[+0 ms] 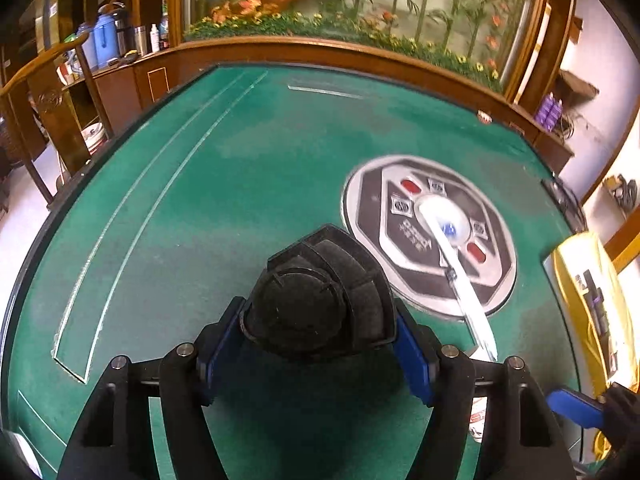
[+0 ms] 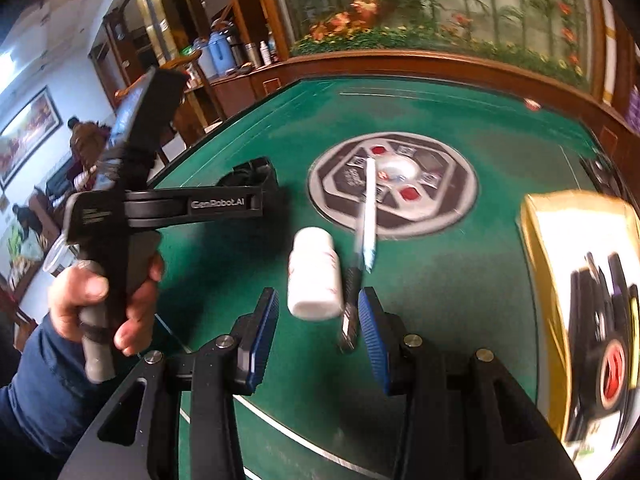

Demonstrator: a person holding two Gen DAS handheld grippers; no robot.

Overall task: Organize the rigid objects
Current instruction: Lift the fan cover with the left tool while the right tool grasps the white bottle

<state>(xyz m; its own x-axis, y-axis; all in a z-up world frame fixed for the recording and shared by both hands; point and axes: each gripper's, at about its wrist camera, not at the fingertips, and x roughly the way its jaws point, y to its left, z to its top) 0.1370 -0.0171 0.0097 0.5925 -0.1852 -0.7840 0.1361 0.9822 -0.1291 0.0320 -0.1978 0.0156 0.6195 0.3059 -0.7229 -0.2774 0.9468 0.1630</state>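
A black fan-shaped case [image 1: 312, 280] rests on the green felt table [image 1: 200, 200]. My left gripper [image 1: 318, 304] is shut on it, with the blue pads [image 1: 222, 344] against its two sides. In the right wrist view the left gripper [image 2: 260, 196] shows side-on, held by a hand [image 2: 80, 304]. A white bottle [image 2: 314, 276] lies on its side on the felt. Beside it lies a white and blue pen [image 2: 366, 220] with a black grip. My right gripper [image 2: 318, 292] stands open around the bottle's base and the pen's near end, with felt showing between the left pad and the bottle.
A yellow box [image 2: 552, 240] holding black items and a red-cored roll sits at the table's right edge. The round control disc [image 2: 452, 192] lies in the table's middle under the pen's far end. A wooden chair [image 1: 52, 100] and a wooden ledge with flasks stand behind.
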